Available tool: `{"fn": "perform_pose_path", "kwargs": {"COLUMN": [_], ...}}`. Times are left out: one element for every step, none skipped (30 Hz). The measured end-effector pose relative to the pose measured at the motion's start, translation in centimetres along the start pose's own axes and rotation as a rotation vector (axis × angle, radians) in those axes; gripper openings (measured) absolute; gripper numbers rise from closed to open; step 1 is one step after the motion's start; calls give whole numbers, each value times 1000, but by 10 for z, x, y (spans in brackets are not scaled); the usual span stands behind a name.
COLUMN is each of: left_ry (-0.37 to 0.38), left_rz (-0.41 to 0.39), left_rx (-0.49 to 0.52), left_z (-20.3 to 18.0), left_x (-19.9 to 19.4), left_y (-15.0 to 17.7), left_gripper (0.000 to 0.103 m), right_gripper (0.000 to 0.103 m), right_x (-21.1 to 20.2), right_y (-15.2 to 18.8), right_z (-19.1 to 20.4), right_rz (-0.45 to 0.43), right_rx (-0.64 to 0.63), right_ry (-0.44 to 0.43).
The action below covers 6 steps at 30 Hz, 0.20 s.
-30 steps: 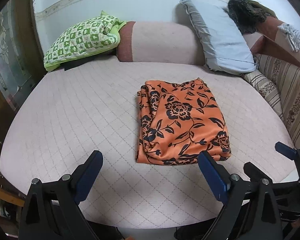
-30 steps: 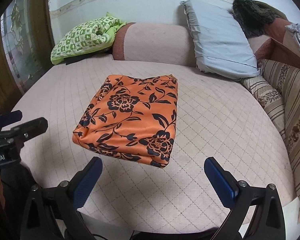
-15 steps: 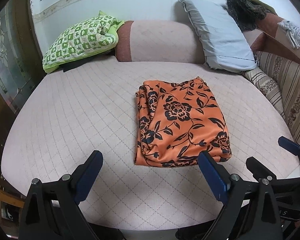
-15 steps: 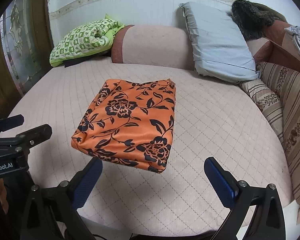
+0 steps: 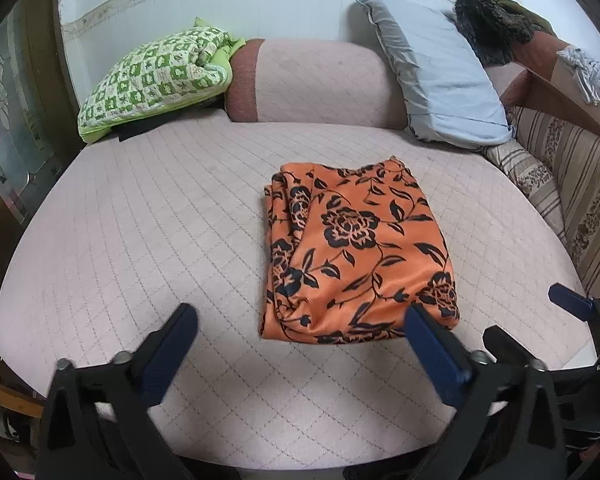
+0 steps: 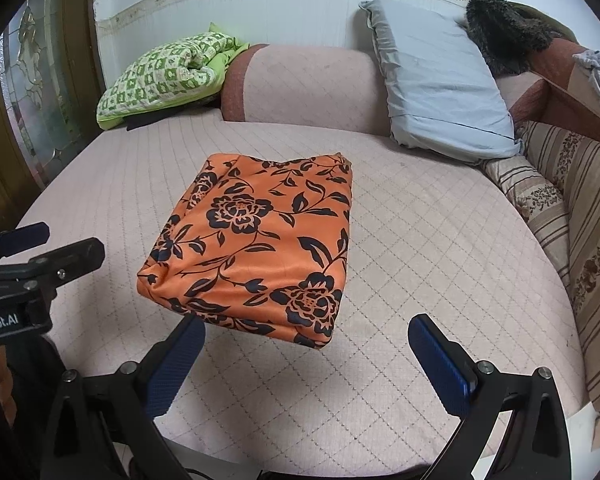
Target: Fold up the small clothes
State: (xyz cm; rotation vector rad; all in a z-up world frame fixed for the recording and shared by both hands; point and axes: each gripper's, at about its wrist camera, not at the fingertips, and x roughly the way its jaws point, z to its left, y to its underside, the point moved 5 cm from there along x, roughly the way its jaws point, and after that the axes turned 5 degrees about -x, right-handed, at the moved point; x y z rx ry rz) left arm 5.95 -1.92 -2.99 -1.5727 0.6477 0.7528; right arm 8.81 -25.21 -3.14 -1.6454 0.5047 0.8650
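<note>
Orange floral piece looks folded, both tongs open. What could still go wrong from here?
1. The orange floral garment shows bunched, uneven layers along its left edge; nudging that side may spill the fold open.
2. The left tongs hover right at its near edge, so advancing could snag or drag the slick-looking fabric across the quilted cushion.
3. The right tongs sit just as close to the near corner: same risk.

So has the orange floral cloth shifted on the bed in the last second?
No. The orange floral cloth sits in the same spot relative to the blue pillow; only the cameras drifted slightly.
</note>
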Motion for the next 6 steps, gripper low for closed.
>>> {"fn": "perform_pose_path", "kwargs": {"left_ry": [1,5,12,12,7,4], "left_rz": [-5,-7,-4,-4,-9,-12], "left_rx": [-1,1,2,2,1,2], "left_z": [0,-1,-3,-3,-4,-4], "left_x": [0,0,1,2,3,3], "left_y": [-1,-2,-3,-4,-4,-5], "left_gripper": [103,103,103,103,103,103], "right_gripper": [103,103,103,103,103,103], "right_x": [1,2,3,4,5,7], "right_y": [0,0,-1,-1,-1,-2], "right_z": [-1,-1,-1,-2,-2,-2], "right_rz": [2,4,3,4,7,9], "right_rx": [0,2,2,3,4,5], "right_ry": [1,1,1,2,2,1]}}
